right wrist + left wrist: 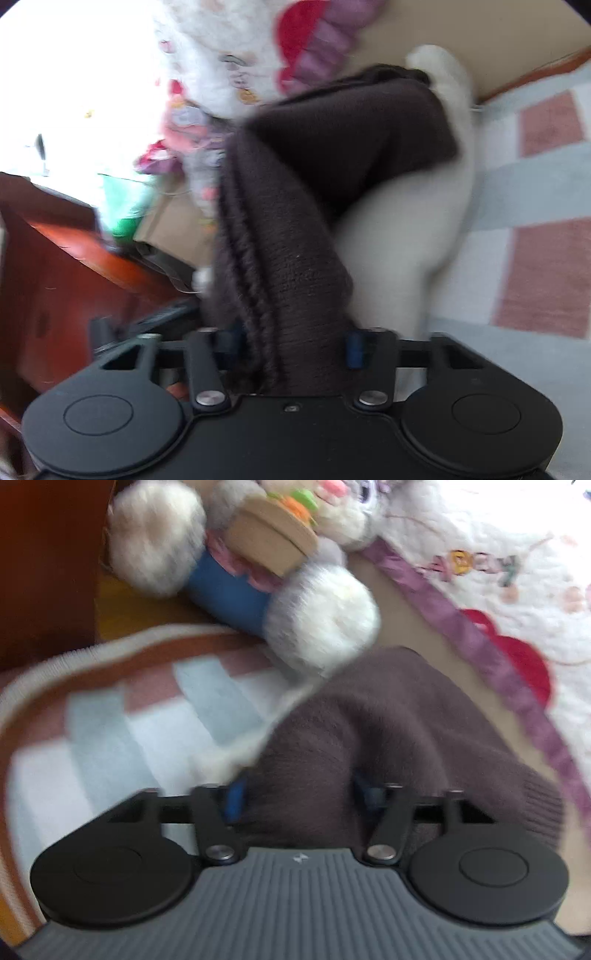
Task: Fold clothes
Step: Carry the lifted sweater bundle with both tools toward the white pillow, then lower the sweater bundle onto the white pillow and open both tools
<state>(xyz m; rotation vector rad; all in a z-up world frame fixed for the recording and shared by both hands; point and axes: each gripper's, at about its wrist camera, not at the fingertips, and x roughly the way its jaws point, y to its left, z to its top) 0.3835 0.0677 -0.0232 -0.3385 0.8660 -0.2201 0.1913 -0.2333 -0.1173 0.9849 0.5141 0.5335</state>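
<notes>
A dark brown knit garment (399, 720) lies bunched on the bed, its ribbed hem to the right in the left wrist view. My left gripper (301, 797) is shut on a fold of it, and the knit fills the gap between the blue pads (236, 799). In the right wrist view the same brown knit (295, 229) rises in a thick ribbed roll from my right gripper (291, 343), which is shut on it. There too the cloth is packed between the blue pads (354, 349). Both views are motion-blurred.
A checked pink and pale blue blanket (129, 720) with a white fluffy edge (406, 229) lies under the garment. A plush rabbit (240, 572) sits beyond it. A white quilt with purple trim (498, 554) lies to the right. Wooden furniture (55, 258) and a cardboard box (173, 229) stand nearby.
</notes>
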